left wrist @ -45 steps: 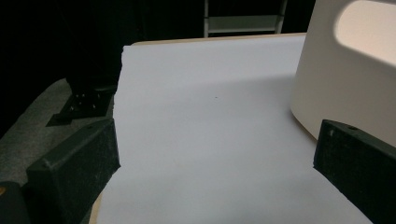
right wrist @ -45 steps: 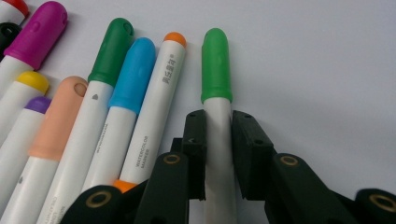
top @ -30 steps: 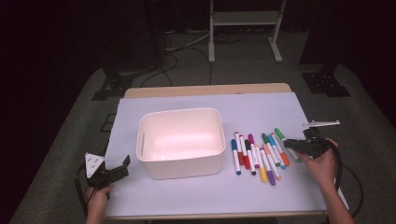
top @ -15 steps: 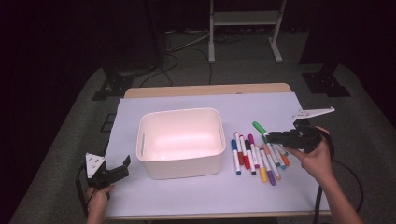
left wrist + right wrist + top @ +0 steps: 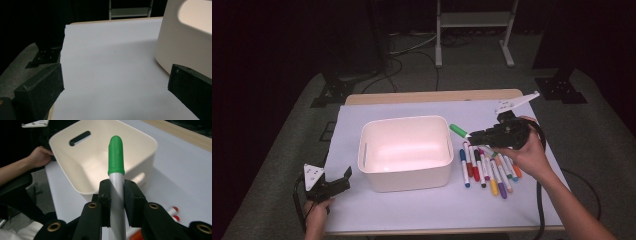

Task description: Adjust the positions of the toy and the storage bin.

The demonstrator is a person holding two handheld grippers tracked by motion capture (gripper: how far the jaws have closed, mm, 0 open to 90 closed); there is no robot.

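The white bin [image 5: 404, 152] sits empty on the tabletop [image 5: 412, 210]. The right claw [image 5: 472, 135], clenched on a green marker [image 5: 458, 130], has risen from the marker row [image 5: 487, 167] toward the bin's rim. The left claw [image 5: 343, 176] rests released.

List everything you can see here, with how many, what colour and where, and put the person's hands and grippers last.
Green-capped marker: one, white barrel, clamped in the right gripper beside the bin.
Markers: roughly ten, mixed colours, lying side by side right of the bin.
Bin: one, cream-white, empty, mid-table.
Table cover: one, pale grey sheet.
Table: one, wood edge at the far side.
Stand: one, white, on the floor behind.
Left gripper: black, open, near left corner.
Right gripper: black, shut on the marker.
Hands: left, right.
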